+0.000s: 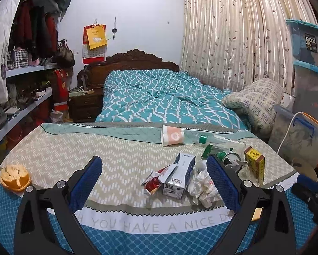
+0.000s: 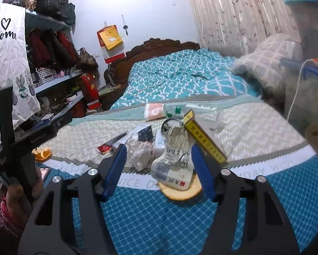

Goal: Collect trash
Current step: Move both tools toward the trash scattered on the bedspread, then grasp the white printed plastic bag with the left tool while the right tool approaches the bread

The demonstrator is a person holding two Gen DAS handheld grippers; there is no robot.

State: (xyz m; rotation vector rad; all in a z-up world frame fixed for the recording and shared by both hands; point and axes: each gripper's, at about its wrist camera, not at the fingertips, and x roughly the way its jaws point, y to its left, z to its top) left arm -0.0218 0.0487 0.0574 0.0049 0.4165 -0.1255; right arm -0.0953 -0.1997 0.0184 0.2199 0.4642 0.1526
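Note:
Trash lies in a heap on a patterned mat (image 1: 74, 148) on the bed. A blue-white carton (image 1: 178, 176), a red wrapper (image 1: 153, 183) and crumpled tissue (image 1: 203, 184) sit between the wide fingers of my open left gripper (image 1: 154, 161), which touches none of them. Further back are a paper cup (image 1: 172, 135), a clear bottle (image 1: 218, 140), a can (image 1: 231, 159) and a yellow box (image 1: 255, 163). Orange peel (image 1: 15, 177) lies far left. My right gripper (image 2: 159, 150) brackets a torn foil pouch (image 2: 173, 159); the left pad stands clear of it.
A blue quilt (image 1: 159, 97) and a pillow (image 1: 254, 102) cover the bed beyond the mat. Shelves (image 1: 27, 106) full of clothes run along the left. Stacked plastic storage boxes (image 1: 307, 68) stand at the right. A yellow round piece (image 2: 180, 193) lies under the pouch.

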